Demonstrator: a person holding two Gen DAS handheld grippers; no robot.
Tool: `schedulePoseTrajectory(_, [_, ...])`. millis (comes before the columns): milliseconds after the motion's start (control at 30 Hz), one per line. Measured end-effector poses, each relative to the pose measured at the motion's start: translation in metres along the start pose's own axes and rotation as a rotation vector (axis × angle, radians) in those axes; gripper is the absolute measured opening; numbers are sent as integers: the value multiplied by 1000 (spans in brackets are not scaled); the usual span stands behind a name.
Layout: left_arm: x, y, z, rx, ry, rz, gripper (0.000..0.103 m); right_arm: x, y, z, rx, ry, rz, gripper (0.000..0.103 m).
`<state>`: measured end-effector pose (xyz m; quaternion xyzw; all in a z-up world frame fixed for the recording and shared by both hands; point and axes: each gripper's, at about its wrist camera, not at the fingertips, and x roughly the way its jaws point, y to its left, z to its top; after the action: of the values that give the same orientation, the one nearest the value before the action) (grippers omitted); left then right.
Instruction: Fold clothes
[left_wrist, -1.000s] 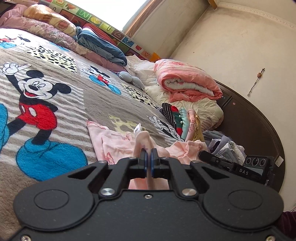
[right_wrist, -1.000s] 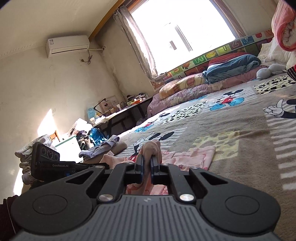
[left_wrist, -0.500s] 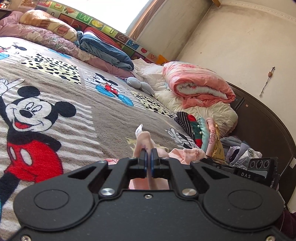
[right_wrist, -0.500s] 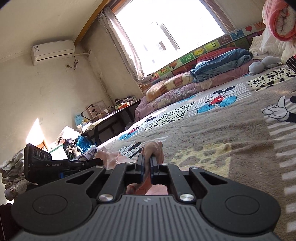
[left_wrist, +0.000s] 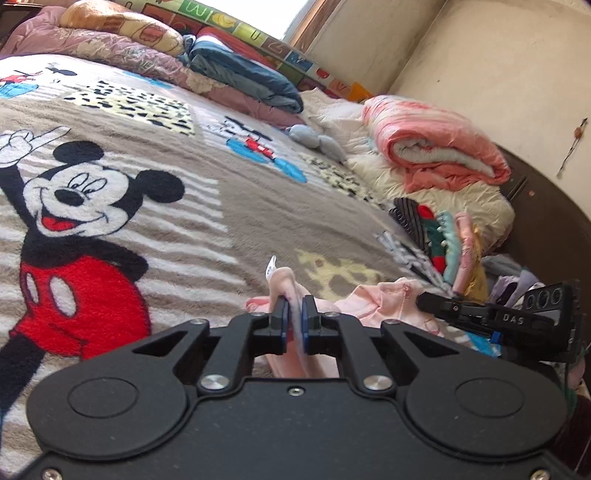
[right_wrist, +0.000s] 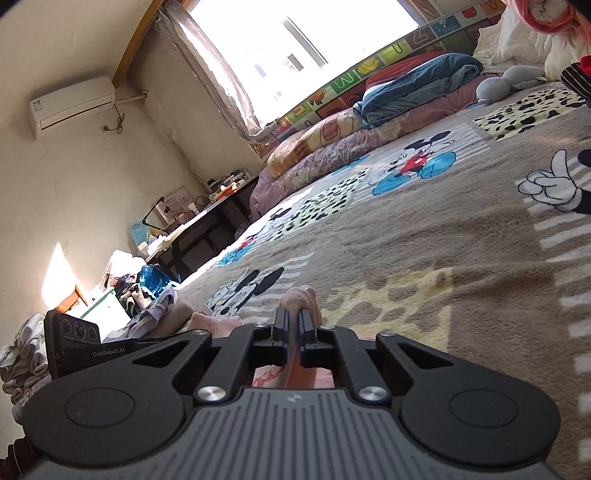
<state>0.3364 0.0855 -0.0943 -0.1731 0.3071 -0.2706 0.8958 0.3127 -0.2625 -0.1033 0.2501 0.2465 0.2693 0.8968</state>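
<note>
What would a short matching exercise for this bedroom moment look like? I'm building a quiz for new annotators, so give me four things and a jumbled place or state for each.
Things:
1. pink garment
2. rolled coral quilt
3. air conditioner
4. grey plush toy

Places or states:
A. high on the wall beside the window
B. lying on the blanket next to the folded blue bedding
C. pinched in two places, with fabric between the fingers of both grippers
D. resting on top of cream bedding near the dark headboard

Pairs: 1-C, 2-D, 3-A, 4-B
</note>
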Motion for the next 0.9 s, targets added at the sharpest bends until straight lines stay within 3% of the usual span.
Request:
schedulePoseTrajectory(67, [1,1,-1,0,8,33,17,6,-2,-4,-1,30,-52,12])
schedulePoseTrajectory(167, [-16,1,4,5,-58,25,24,-1,8,-2,-66,-3,-96,15])
schedulePoseTrajectory(267, [-20,-2,6,39,-67,17,24,-10,28,1,-199,-39,-142,34])
schedulePoseTrajectory(400, [-3,-15,0,98,-23,11,24,0,60,-9,-443,-11,-117,32])
schedulePoseTrajectory(500, [19,-26,-8,166,57,90,24,19,56,-14,-422,84,-132,32])
schedulePoseTrajectory(567, [20,-28,-10,188,53,92,24,30,42,-12,-349,161,-174,34])
schedulePoseTrajectory(633, [11,-25,-7,166,19,53,24,28,35,-10,-304,161,-163,34])
schedulePoseTrajectory(733, [2,-18,-2,130,-14,32,24,19,45,-11,-368,116,-196,35])
schedulePoseTrajectory(800, [6,-18,-3,131,4,49,24,17,56,-14,-446,79,-199,35])
schedulePoseTrajectory(900, [20,-26,-6,185,58,80,24,25,72,-21,-590,113,-188,36])
